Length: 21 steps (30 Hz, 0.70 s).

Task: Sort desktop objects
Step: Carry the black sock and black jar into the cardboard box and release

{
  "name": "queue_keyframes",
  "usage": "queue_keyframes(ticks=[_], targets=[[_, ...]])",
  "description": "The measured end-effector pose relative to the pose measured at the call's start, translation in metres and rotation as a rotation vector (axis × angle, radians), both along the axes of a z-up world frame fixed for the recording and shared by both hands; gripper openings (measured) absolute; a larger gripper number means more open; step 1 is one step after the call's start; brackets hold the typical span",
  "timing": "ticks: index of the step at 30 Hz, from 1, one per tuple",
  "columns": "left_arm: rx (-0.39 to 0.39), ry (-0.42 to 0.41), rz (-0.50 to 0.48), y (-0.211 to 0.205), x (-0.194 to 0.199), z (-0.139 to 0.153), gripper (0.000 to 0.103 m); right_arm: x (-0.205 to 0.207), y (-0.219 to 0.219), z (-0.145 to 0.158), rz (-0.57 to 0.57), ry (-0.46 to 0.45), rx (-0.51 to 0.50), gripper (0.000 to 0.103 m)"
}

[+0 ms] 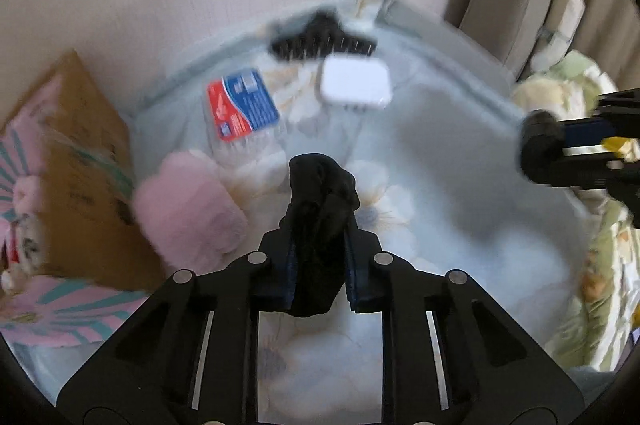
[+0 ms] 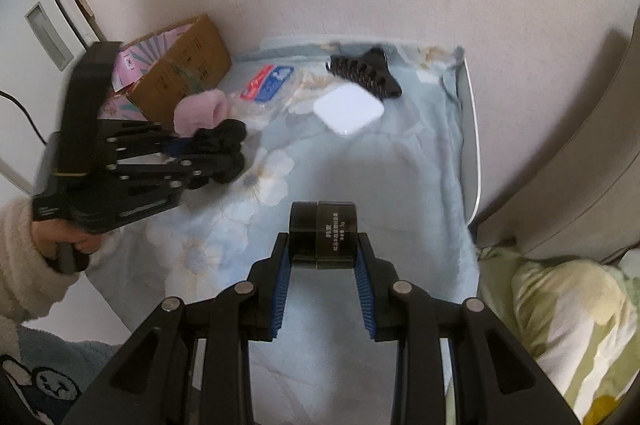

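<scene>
Left gripper (image 1: 320, 245) clamped on black cloth bundle (image 1: 320, 201), over floral sheet (image 1: 460, 185) at centre. Right gripper (image 2: 323, 257) narrow, clamped on black jar (image 2: 323, 229). Pink fluffy item (image 1: 188, 209) at 9 o'clock of bundle; white case (image 1: 355, 83) at 12; cardboard box (image 1: 86, 185) beyond.

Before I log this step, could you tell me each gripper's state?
Left gripper: closed on the black cloth bundle.
Right gripper: closed on the black jar.
</scene>
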<state>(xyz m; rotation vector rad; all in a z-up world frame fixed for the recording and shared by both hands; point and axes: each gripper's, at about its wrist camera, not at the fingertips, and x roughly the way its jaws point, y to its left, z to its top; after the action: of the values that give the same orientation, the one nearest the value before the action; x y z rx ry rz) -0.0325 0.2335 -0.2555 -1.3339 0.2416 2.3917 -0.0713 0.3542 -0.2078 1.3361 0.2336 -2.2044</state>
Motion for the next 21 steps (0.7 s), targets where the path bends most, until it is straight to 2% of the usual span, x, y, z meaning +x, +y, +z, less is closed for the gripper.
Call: queue_keyframes(ticks=[6,11,17,21], targets=[[0.032,0.085,0.021,-0.031,0.015,0.086,0.017,-0.006,-0.025,0.054,0.041,0.060,-0.010,0.028],[0.037,0.140,0.088,-0.076,0.020,0.142,0.017,-0.010,-0.063,0.098,0.091,0.089,-0.027,0.028],[0.047,0.200,0.222,-0.147,0.018,0.180,0.017,-0.015,-0.123,0.136,0.149,0.126,-0.062,0.028],[0.037,0.179,0.302,-0.197,0.013,0.186,0.017,-0.019,-0.172,0.143,0.195,0.140,-0.052,0.028]])
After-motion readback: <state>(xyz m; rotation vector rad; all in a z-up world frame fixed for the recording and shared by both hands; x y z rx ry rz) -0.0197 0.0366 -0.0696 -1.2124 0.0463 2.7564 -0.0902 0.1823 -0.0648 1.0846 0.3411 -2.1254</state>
